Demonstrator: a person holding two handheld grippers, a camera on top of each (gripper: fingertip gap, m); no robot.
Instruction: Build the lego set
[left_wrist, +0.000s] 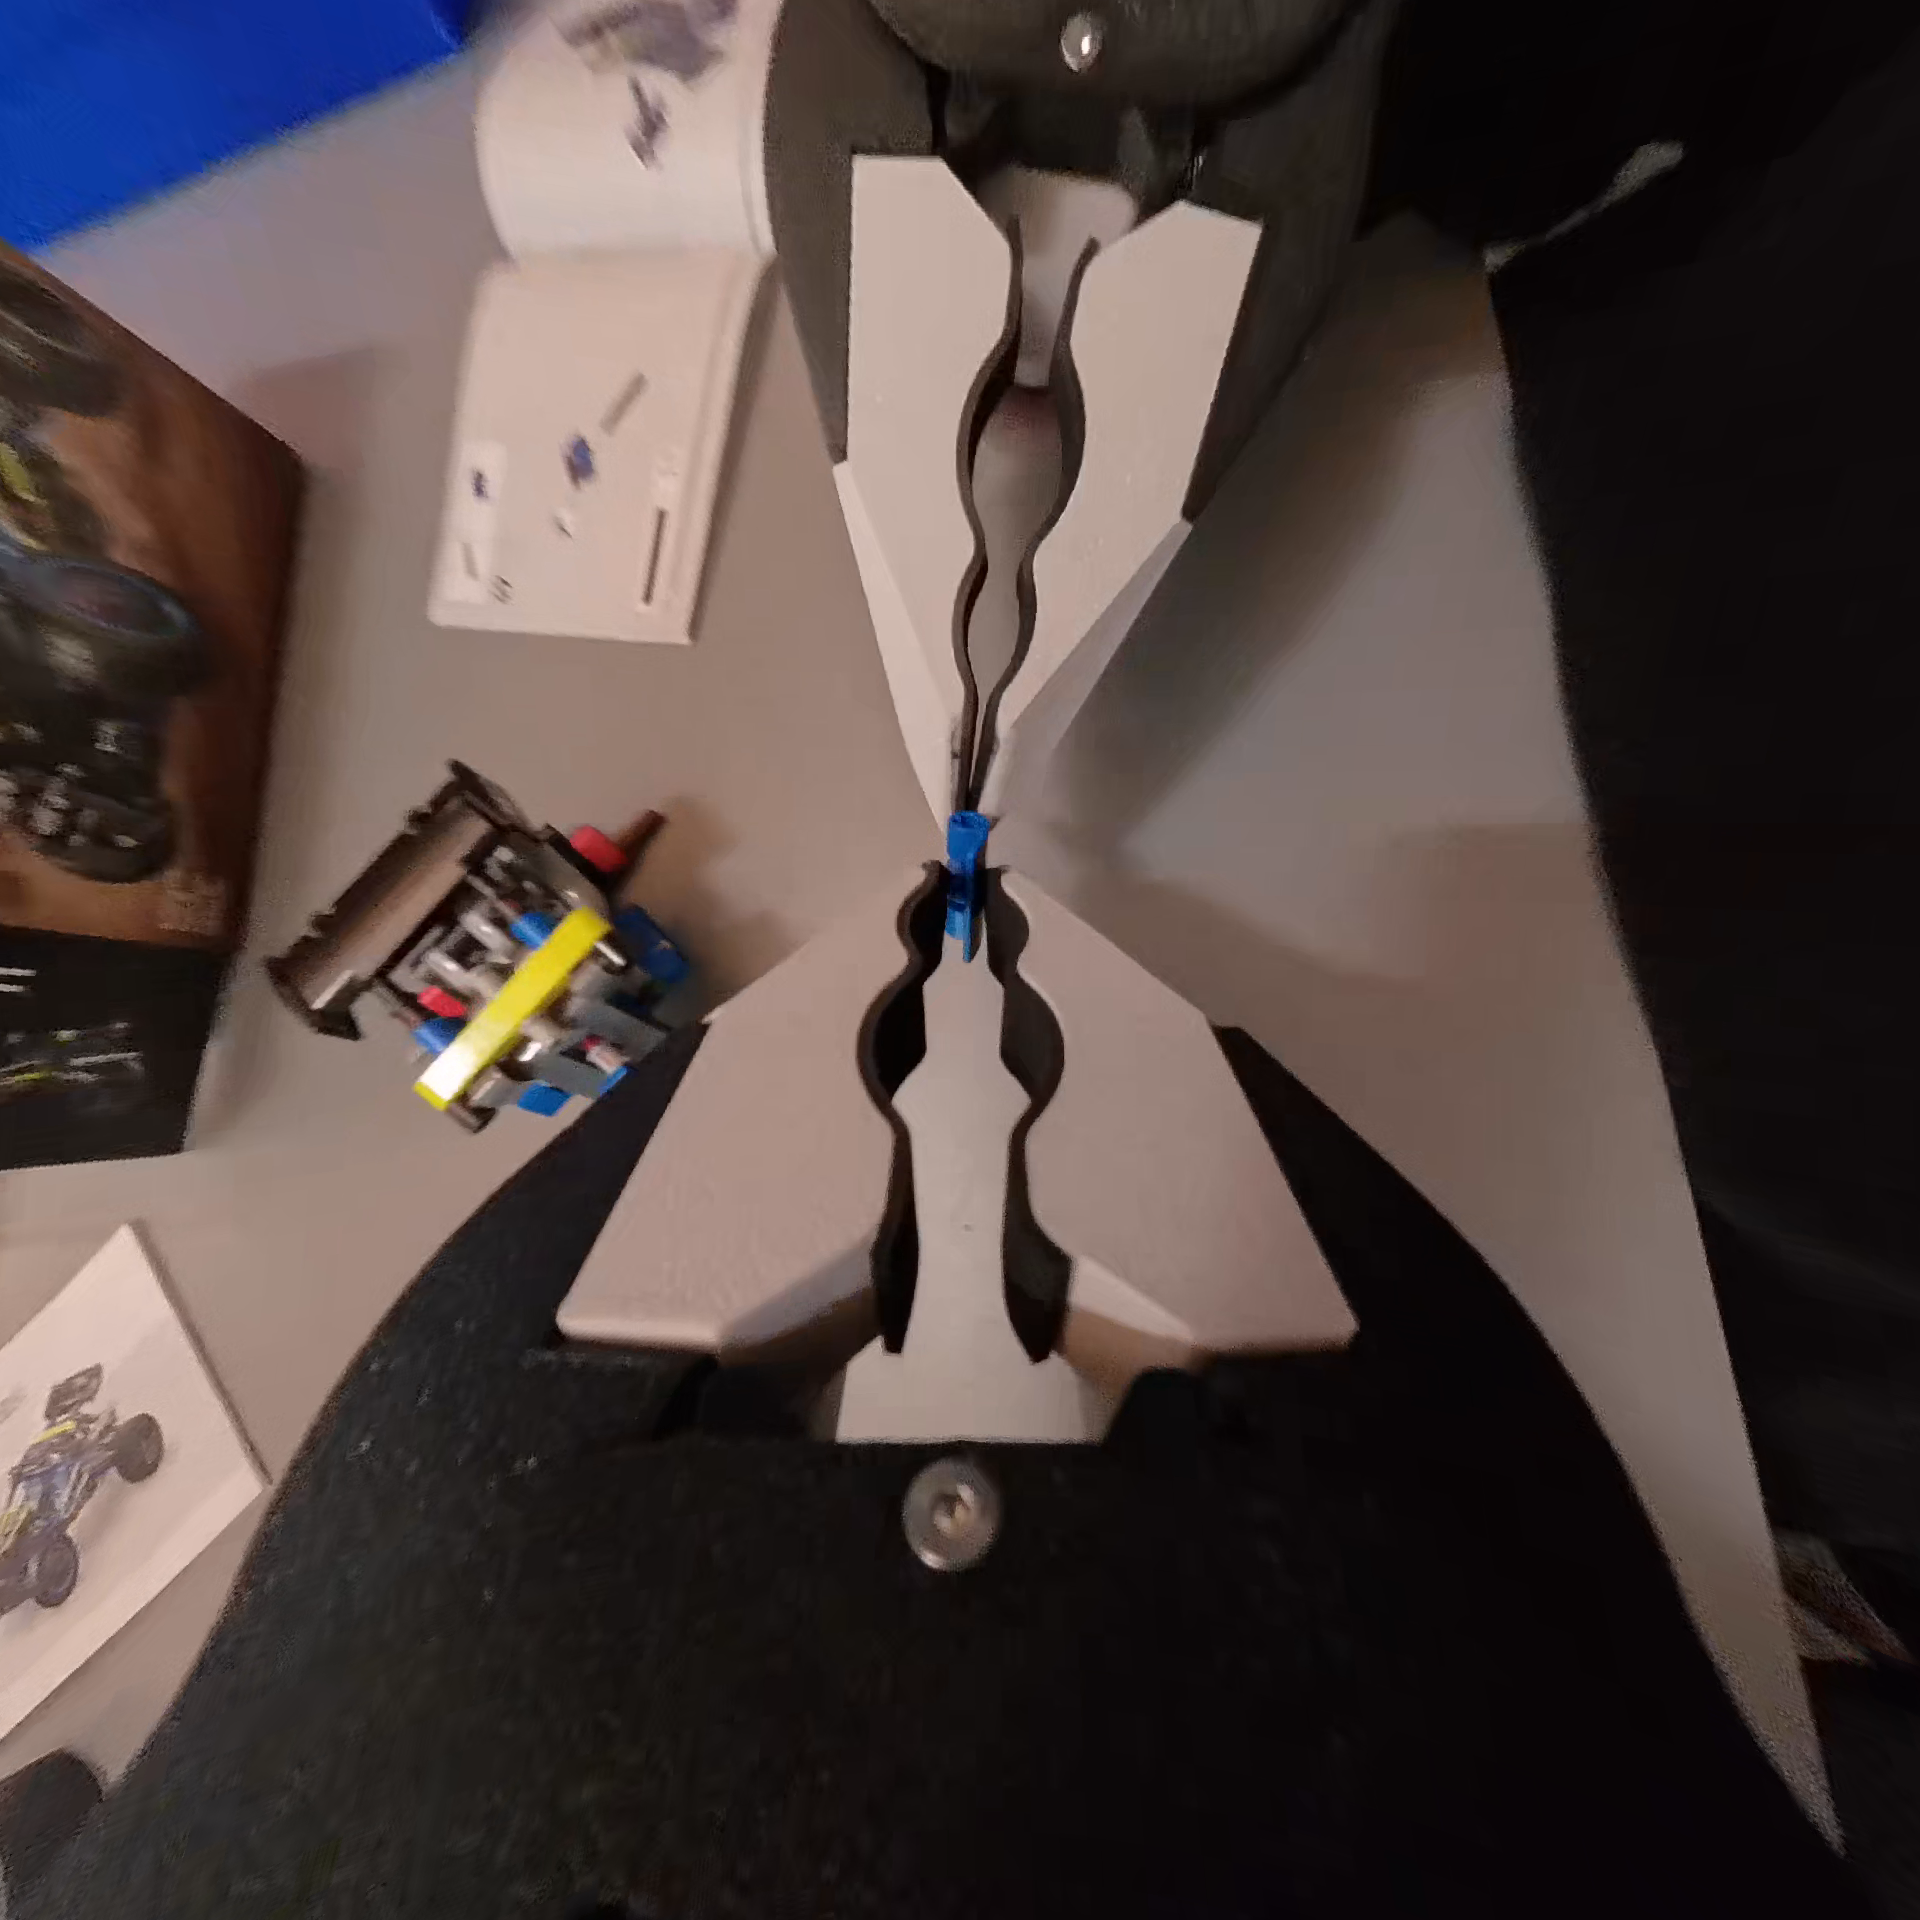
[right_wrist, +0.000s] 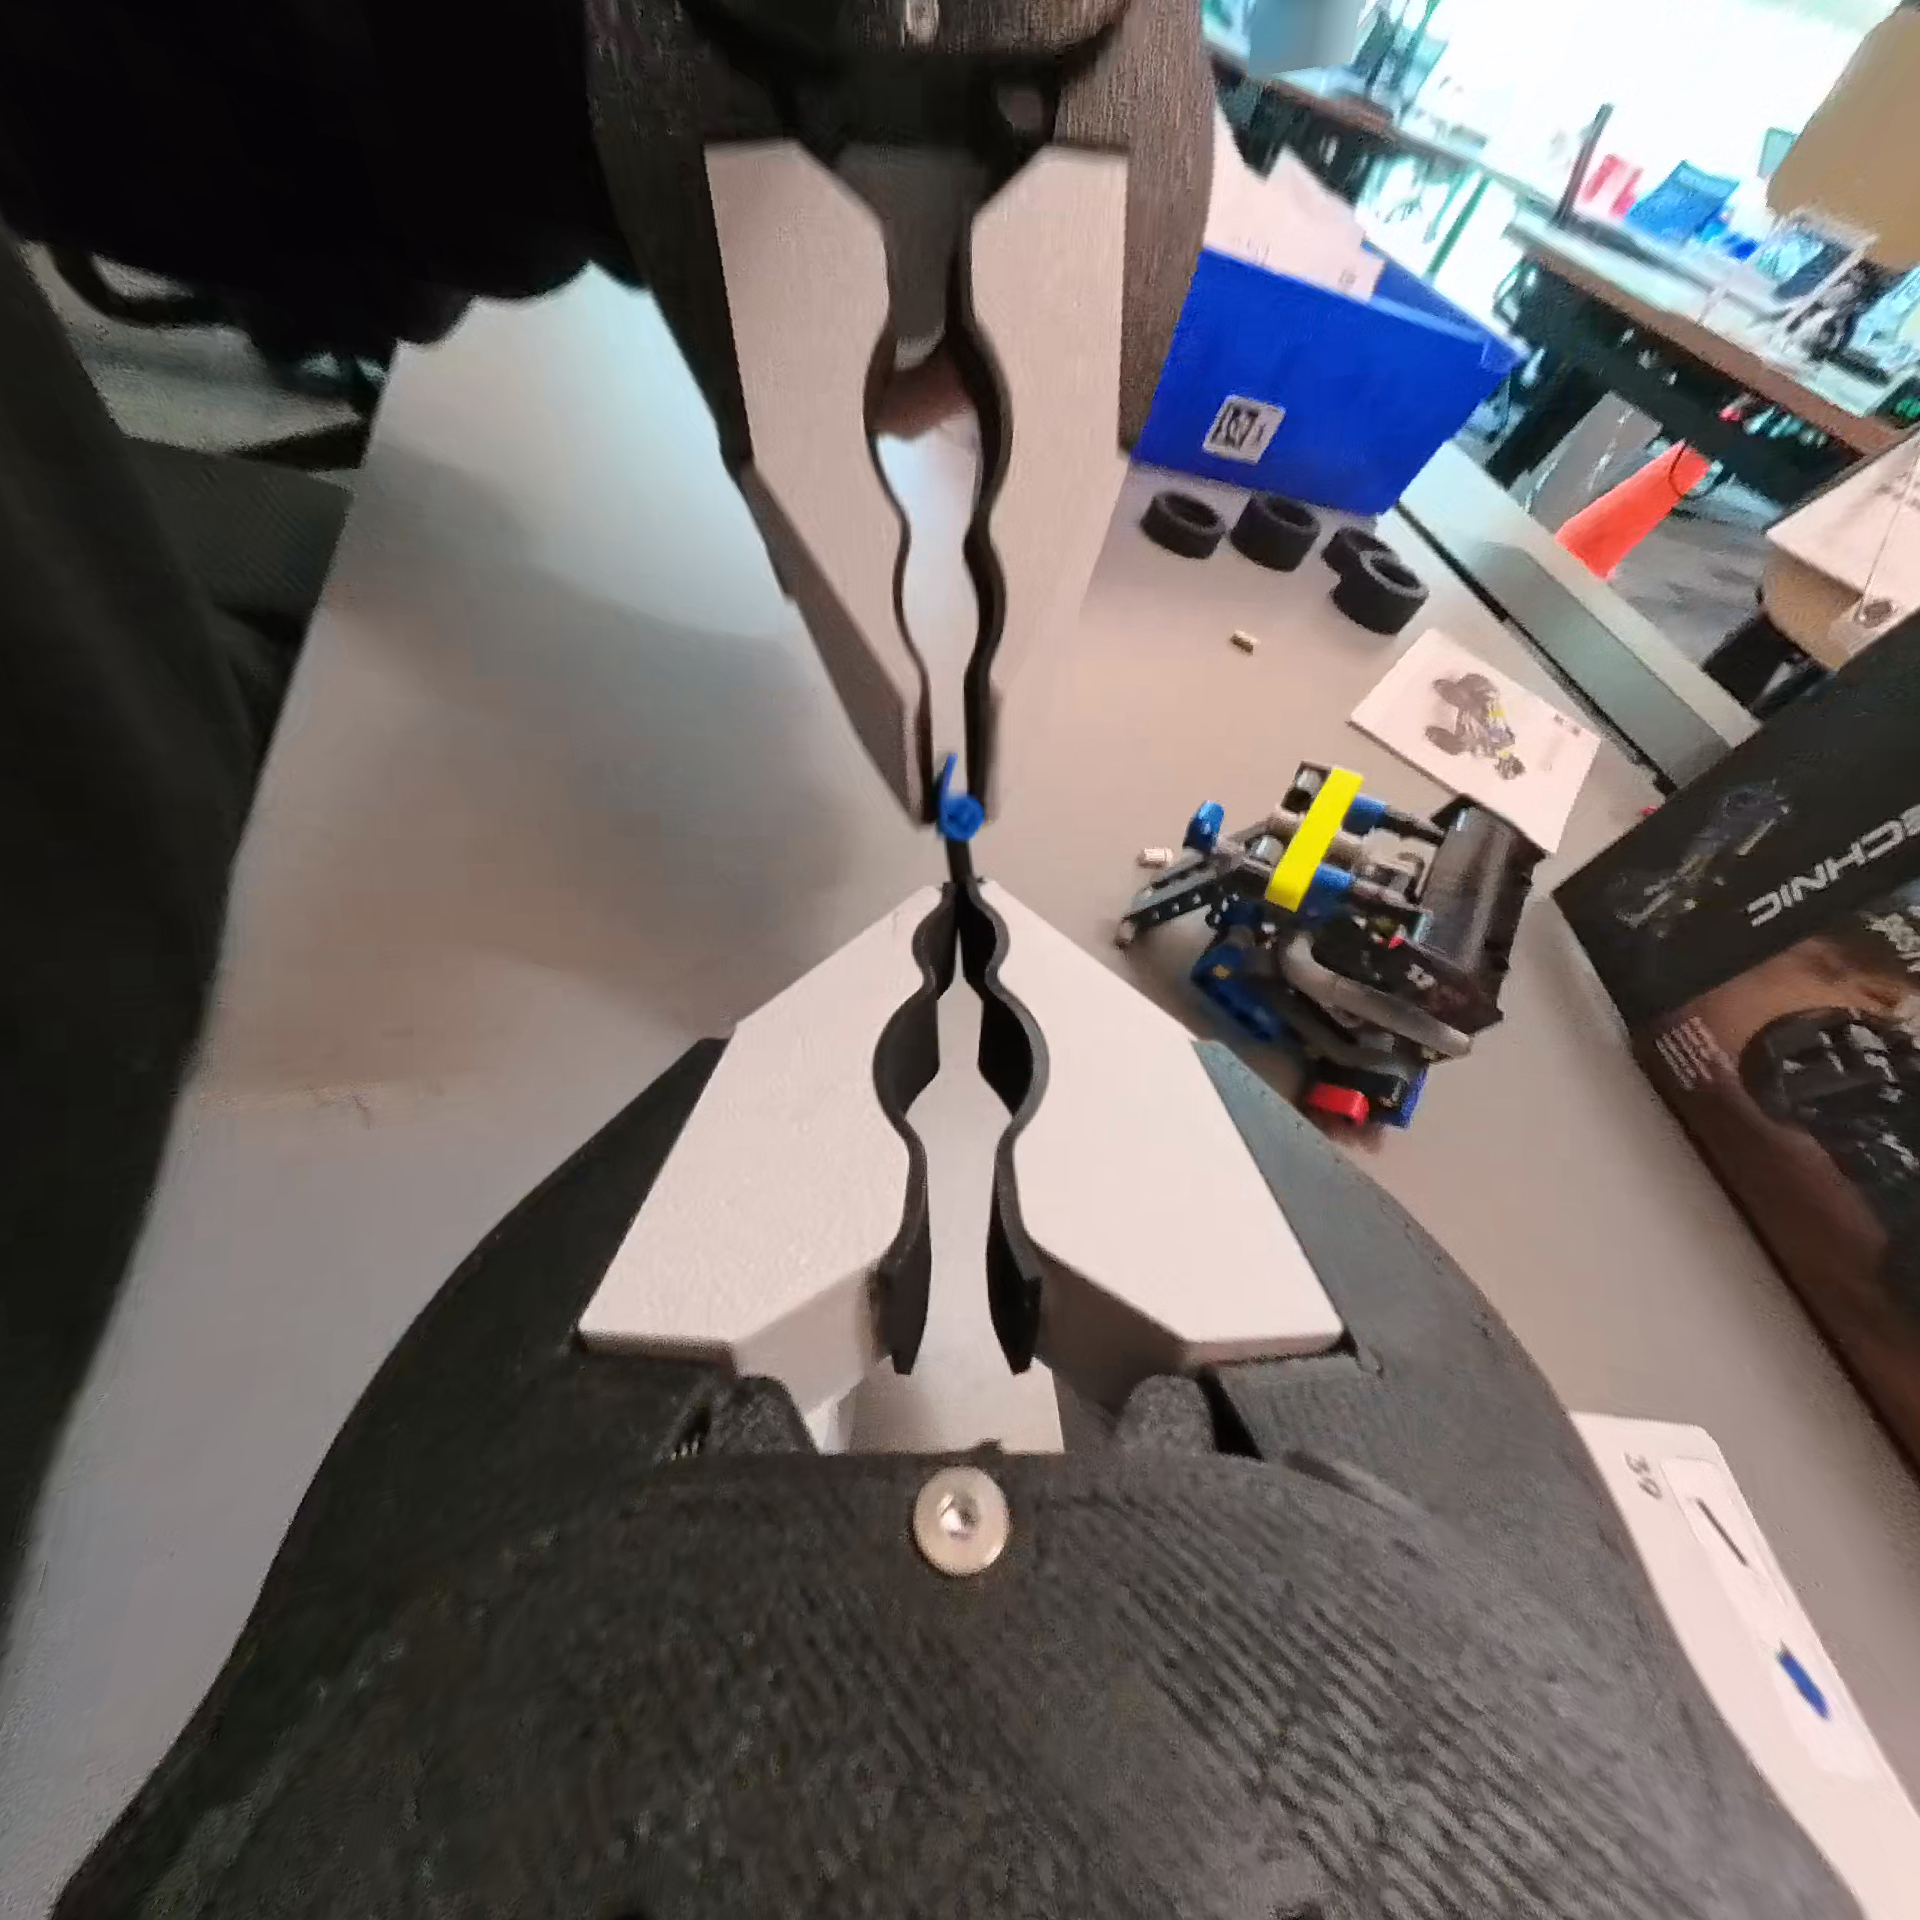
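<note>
Both my grippers, left (left_wrist: 961, 894) and right (right_wrist: 961, 904), pinch one blue pin (left_wrist: 966, 883) tip-to-tip; next, I release one side and carry the pin to the model (left_wrist: 488, 966).

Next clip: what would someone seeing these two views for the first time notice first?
The left gripper and right gripper meet tip to tip above the grey table, jaws closed, with a tiny blue piece pinched where they meet. Beside them on the table sits the half-built model with its yellow beam; four black tyres lie by a blue bin.
</note>
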